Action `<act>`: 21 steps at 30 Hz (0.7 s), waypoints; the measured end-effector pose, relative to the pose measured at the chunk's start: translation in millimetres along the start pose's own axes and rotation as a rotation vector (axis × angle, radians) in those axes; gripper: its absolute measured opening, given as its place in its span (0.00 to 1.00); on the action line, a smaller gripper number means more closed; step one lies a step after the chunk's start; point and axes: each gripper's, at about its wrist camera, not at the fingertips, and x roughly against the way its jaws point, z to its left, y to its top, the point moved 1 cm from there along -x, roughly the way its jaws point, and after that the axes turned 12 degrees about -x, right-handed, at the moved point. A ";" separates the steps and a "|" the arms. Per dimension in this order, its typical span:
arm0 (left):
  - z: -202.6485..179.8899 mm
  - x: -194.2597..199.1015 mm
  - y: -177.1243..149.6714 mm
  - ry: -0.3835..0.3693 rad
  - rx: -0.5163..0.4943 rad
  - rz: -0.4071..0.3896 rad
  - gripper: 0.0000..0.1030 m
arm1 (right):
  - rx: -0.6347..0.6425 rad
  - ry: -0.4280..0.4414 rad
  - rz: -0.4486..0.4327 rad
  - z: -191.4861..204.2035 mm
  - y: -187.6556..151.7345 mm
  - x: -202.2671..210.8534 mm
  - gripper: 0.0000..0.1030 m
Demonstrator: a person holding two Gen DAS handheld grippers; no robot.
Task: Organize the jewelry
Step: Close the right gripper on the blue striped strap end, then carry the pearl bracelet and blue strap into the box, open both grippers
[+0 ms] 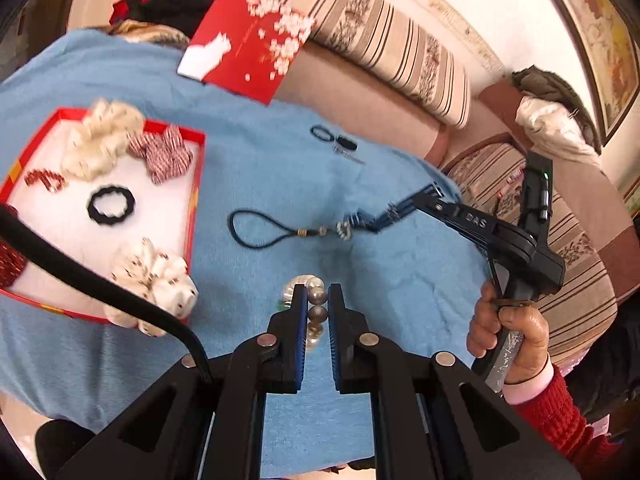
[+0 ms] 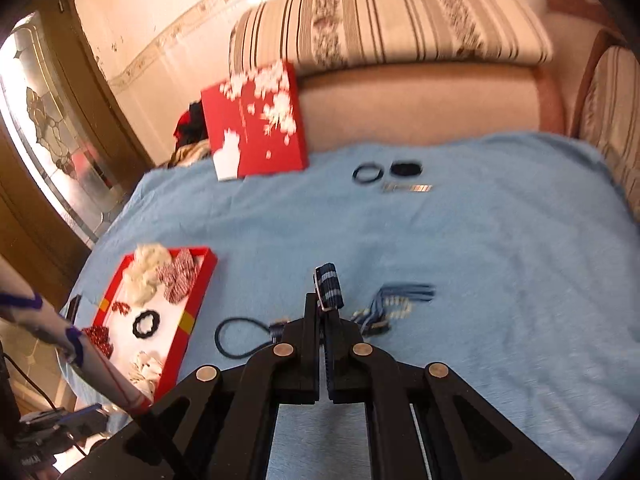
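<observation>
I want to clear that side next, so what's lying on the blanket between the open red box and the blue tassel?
A dark cord loop on bare blue blanket, between the red box and the blue tassel. The right wrist view shows it.

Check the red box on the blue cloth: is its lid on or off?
Off. The red box lies open, scrunchies and a black hair tie showing on its white floor; the flowered lid stands apart behind.

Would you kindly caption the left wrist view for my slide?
Left gripper clamps a bead bracelet above the blue cloth, red tray alongside.
</observation>
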 end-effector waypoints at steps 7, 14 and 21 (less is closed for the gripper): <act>12.5 35.1 17.0 0.030 0.022 -0.040 0.09 | 0.027 0.010 -0.076 11.5 13.4 47.0 0.03; 36.5 69.6 28.1 0.105 0.026 -0.064 0.09 | 0.091 0.070 -0.114 47.5 13.7 86.6 0.03; 73.8 92.6 38.3 0.181 0.053 -0.079 0.09 | 0.130 0.162 -0.100 94.5 14.0 100.5 0.03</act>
